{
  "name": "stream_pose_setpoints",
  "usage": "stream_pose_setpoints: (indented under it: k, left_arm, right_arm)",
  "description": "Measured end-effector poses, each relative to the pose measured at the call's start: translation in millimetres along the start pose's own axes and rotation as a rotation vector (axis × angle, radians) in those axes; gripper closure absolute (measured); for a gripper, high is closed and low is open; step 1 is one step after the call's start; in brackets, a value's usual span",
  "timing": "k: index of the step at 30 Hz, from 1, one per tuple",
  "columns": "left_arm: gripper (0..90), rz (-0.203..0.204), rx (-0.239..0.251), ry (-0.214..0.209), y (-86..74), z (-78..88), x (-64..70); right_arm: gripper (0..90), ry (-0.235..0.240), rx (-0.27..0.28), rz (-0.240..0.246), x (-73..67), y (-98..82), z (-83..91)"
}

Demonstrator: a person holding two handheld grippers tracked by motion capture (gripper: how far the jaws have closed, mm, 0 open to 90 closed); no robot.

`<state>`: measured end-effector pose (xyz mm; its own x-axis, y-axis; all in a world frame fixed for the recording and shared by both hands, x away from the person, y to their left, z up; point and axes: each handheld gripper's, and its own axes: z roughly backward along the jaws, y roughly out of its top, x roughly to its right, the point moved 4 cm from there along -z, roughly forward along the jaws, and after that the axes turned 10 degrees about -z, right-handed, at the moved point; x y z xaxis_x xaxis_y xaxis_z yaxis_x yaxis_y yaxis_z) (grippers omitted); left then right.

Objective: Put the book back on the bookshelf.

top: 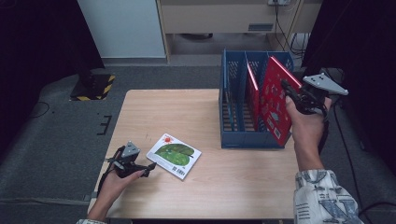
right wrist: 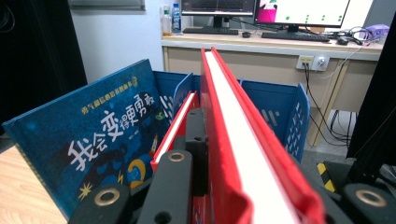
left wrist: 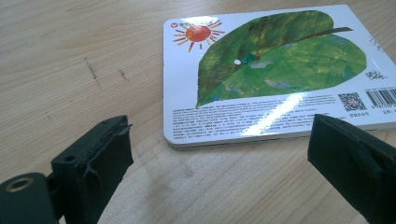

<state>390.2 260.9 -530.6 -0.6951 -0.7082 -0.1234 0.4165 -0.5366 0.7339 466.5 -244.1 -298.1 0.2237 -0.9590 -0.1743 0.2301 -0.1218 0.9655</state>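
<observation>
A white picture book with a green leaf and a sun (top: 173, 155) lies flat on the wooden table (top: 233, 182), near its front left. My left gripper (top: 150, 169) rests just left of it, open; in the left gripper view the book's near edge (left wrist: 271, 74) lies a little beyond the spread jaws of the gripper (left wrist: 219, 140). My right gripper (top: 285, 86) is shut on a large red book (top: 275, 100), held upright and tilted over the right end of a blue file rack (top: 252, 140). In the right gripper view the red book (right wrist: 233, 140) stands edge-on in the gripper (right wrist: 212, 140).
The rack (right wrist: 285, 112) holds a thin red book (top: 252, 93) (right wrist: 175, 126) and a dark blue book with white characters (right wrist: 93, 135). Behind the rack is a desk with monitors (right wrist: 299, 9). A yellow-and-black striped base (top: 95, 86) sits on the floor at the far left.
</observation>
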Motion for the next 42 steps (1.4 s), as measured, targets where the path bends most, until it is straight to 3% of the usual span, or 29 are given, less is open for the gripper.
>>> stream_pose_setpoints:
  k: [18,42]
  left_arm:
    - [5.6,0.001,0.003,-0.001,0.2,-0.2,-0.2]
    - [5.7,-0.005,0.006,-0.002,1.9,0.6,1.9]
  right_arm:
    - [79.7,-0.03,-0.006,0.022,-5.7,0.2,-24.1]
    - [79.8,-0.041,-0.005,0.028,-8.1,6.0,-35.2]
